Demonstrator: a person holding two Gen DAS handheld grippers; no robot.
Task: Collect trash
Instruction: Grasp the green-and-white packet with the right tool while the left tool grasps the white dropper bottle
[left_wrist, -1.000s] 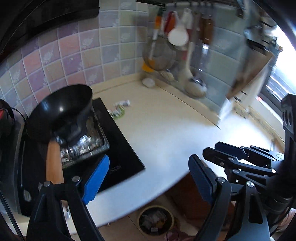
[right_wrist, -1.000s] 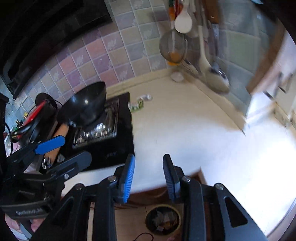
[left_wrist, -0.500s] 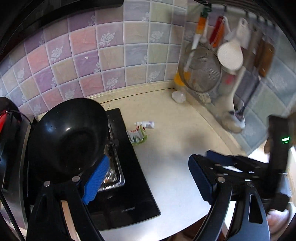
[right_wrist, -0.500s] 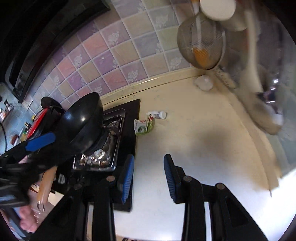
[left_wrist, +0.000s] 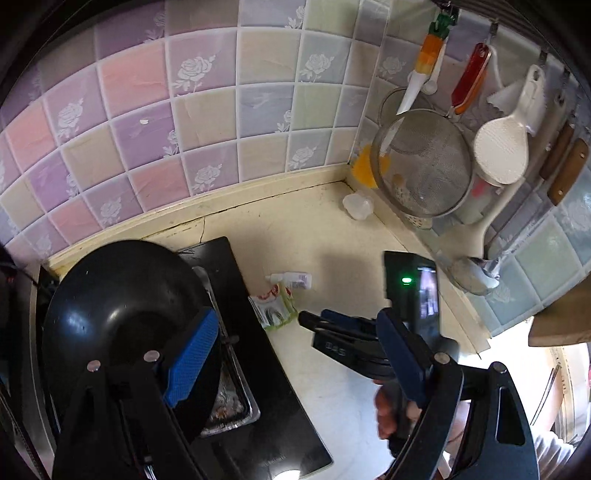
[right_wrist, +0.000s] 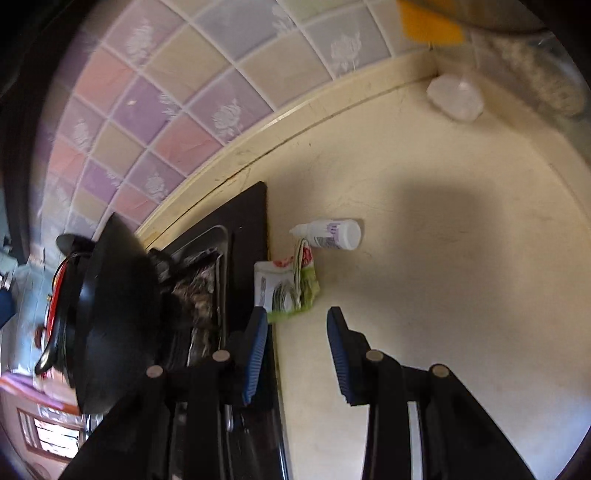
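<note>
A crumpled green and white wrapper lies on the cream counter at the edge of the black stove; it also shows in the left wrist view. A small white bottle lies on its side just behind it, also in the left wrist view. A clear crumpled plastic piece sits in the back corner. My right gripper is open and empty, just short of the wrapper. My left gripper is open and empty, higher up, over the stove's edge.
A black wok sits on the stove at left. A strainer, a white spoon and other utensils hang on the right wall. The tiled wall bounds the counter at the back.
Both grippers moved forward from the counter's front edge over the counter toward the back wall. The right gripper has come close to the wrapper. The floor bin is out of view.
</note>
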